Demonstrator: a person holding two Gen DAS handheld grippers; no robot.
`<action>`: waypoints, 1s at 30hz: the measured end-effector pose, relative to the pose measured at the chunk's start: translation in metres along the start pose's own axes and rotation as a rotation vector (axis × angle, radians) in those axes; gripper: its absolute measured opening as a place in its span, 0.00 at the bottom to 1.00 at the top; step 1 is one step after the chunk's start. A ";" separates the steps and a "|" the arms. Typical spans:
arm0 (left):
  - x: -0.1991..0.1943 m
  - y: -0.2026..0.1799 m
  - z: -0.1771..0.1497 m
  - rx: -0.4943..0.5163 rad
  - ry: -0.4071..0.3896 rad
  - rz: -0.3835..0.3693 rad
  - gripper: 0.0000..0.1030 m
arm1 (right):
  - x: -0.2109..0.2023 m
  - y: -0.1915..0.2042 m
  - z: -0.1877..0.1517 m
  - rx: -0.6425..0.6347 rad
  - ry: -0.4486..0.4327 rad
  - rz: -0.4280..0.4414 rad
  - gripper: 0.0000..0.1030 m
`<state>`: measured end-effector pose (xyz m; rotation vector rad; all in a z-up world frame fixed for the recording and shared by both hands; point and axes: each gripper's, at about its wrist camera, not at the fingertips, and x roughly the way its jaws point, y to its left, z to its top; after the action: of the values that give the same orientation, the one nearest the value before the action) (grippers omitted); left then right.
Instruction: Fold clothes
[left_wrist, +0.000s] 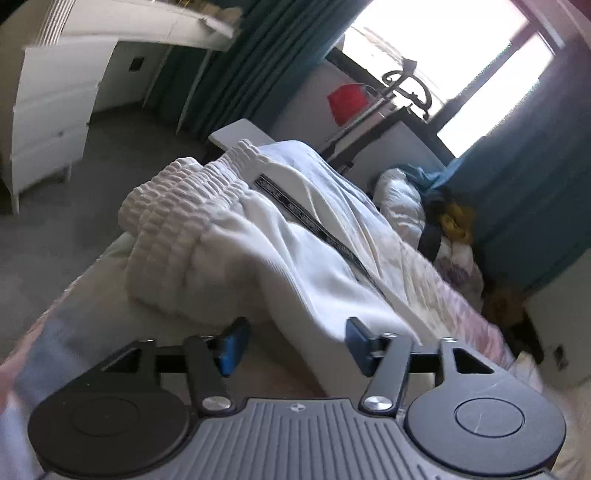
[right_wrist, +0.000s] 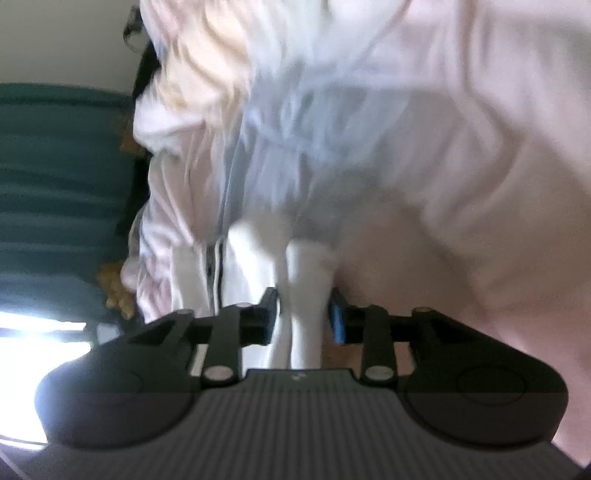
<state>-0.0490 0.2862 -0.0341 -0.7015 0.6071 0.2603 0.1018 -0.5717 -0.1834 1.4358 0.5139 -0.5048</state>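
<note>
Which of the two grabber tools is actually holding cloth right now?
The right gripper: its jaws pinch a fold of the white garment. The left gripper is open, with nothing between its pads.

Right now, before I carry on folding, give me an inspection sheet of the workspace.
Surface: bed, pale cover, rumpled.
Job's things: white trousers with ribbed waistband and dark side stripe, lying on the bed.
Clutter: heap of clothes at the far end.
Grippers: left gripper open, holding nothing; right gripper shut on white fabric.
Cables: nothing seen.
Surroundings: white drawers, teal curtains, bright window, red lamp.
</note>
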 end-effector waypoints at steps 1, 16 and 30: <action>-0.004 -0.012 -0.004 0.037 0.019 0.024 0.60 | -0.009 0.000 0.002 -0.009 -0.026 0.005 0.48; 0.004 -0.228 -0.103 0.644 0.099 -0.205 0.73 | 0.018 0.003 0.002 0.031 0.193 0.146 0.52; 0.135 -0.263 -0.242 1.006 0.302 -0.325 0.75 | 0.047 -0.007 0.006 0.049 0.179 0.170 0.48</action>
<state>0.0641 -0.0676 -0.1235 0.1518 0.7962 -0.4521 0.1354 -0.5792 -0.2173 1.5648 0.5189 -0.2559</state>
